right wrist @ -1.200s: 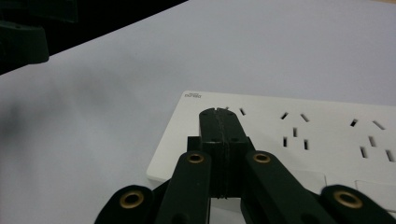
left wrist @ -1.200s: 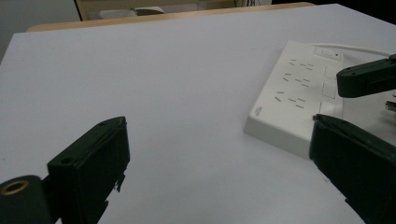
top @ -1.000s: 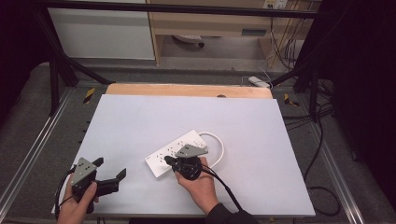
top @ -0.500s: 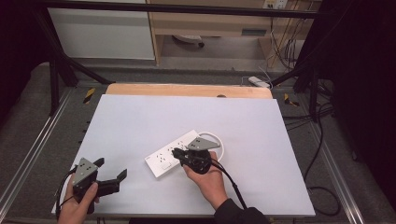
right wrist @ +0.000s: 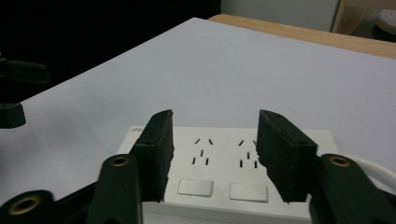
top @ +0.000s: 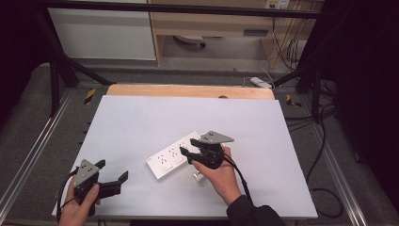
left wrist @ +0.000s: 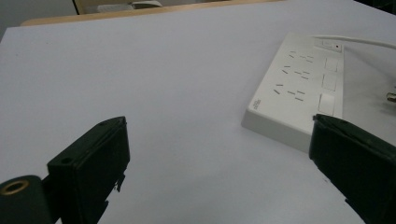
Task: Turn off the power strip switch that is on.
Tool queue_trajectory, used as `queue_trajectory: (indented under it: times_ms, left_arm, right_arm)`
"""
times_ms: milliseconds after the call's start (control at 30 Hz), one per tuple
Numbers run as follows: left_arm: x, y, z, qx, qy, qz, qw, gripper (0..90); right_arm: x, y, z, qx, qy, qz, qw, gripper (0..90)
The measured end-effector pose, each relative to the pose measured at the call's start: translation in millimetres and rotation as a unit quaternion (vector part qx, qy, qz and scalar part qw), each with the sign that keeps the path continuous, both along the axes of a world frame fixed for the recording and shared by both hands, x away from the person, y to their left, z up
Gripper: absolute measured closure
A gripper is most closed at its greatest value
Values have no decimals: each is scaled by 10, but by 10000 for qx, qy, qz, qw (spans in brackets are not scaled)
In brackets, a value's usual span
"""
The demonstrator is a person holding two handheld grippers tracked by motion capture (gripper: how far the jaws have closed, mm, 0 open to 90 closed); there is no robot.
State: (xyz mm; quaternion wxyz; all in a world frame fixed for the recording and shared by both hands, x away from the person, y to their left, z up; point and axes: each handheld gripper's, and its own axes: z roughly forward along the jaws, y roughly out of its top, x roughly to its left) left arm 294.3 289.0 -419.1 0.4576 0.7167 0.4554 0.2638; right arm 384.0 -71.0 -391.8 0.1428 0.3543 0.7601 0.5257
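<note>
Just beyond and below the right gripper (top: 188, 155) lies the power strip (top: 173, 160), a flat white plastic bar with slotted sockets and square rocker switches. That gripper's blocky matte black jaws have just been opening and stand half apart above the strip, nothing pressed between them. Well off to its left, the left gripper (top: 113, 175) gapes wide over the smooth pale table (top: 141, 122), empty.

Power strip (top: 175, 157) far end hidden under right tongs (top: 187, 154); cord mostly hidden by hand
</note>
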Motion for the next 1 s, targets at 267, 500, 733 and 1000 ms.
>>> queue_trajectory:
  times_ms: [267, 500, 733, 1000]
  left_arm:
    - [0, -2, -2, -10, 3, 4, 10000, 50]
    - [-1, -5, -3, -8, 0, -4, 10000, 50]
    - [-2, 0, -1, -1, -6, -4, 10000, 50]
    - [-5, 3, 3, 15, -19, 15, 10000, 50]
  right_arm:
    - [78, -148, 129, -17, 4, -185, 9998, 229]
    - [130, -271, 229, -46, -112, -403, 9991, 99]
    - [149, -385, 326, 12, -256, -532, 9983, 43]
    - [96, -589, 415, -11, -632, -564, 9964, 24]
